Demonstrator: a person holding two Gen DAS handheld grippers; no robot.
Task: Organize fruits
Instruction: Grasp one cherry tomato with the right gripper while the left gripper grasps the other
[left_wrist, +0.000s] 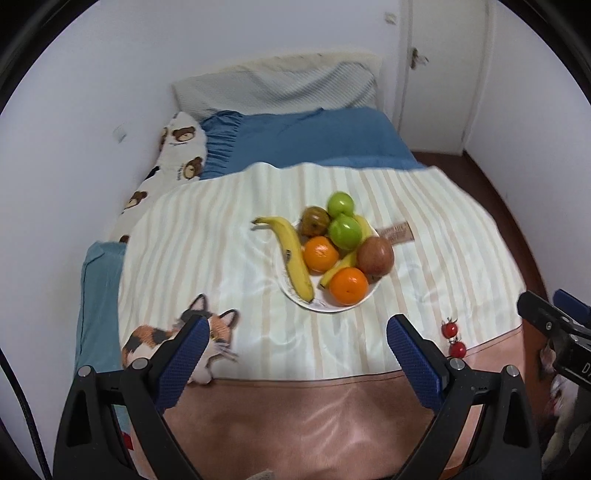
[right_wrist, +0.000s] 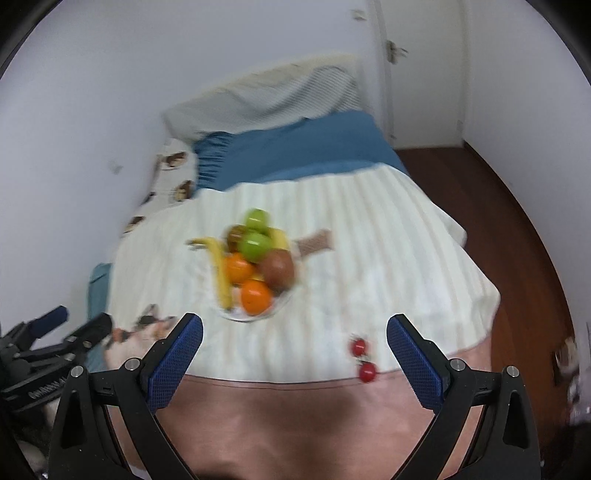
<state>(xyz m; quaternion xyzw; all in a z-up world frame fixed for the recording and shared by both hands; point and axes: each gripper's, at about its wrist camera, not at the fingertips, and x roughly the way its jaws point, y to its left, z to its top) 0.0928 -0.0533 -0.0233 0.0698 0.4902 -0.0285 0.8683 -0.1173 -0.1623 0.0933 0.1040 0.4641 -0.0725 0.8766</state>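
Fruits sit piled on a white plate (left_wrist: 295, 295) in the middle of the striped bedspread (left_wrist: 424, 266): 2 green apples (left_wrist: 344, 232), 2 oranges (left_wrist: 348, 285), a reddish apple (left_wrist: 375, 255), a brownish fruit (left_wrist: 313, 220), a long banana (left_wrist: 293, 254) hanging over the plate's left rim and another banana (left_wrist: 338, 272) under the pile. We judge most of the job done. What is left: 2 cherry tomatoes (left_wrist: 453, 339), loose on the cloth near the pink band (left_wrist: 295, 413), well apart from the plate.

Left gripper (left_wrist: 295, 354) hangs short of the plate, jaws spread wide, nothing between them; plate lies ahead of it, tomatoes just right of its right finger. Right gripper (right_wrist: 294, 354) is also spread and empty; in its blurred view the tomatoes (right_wrist: 362, 360) lie between its fingers, toward the right one, with the plate ahead-left.
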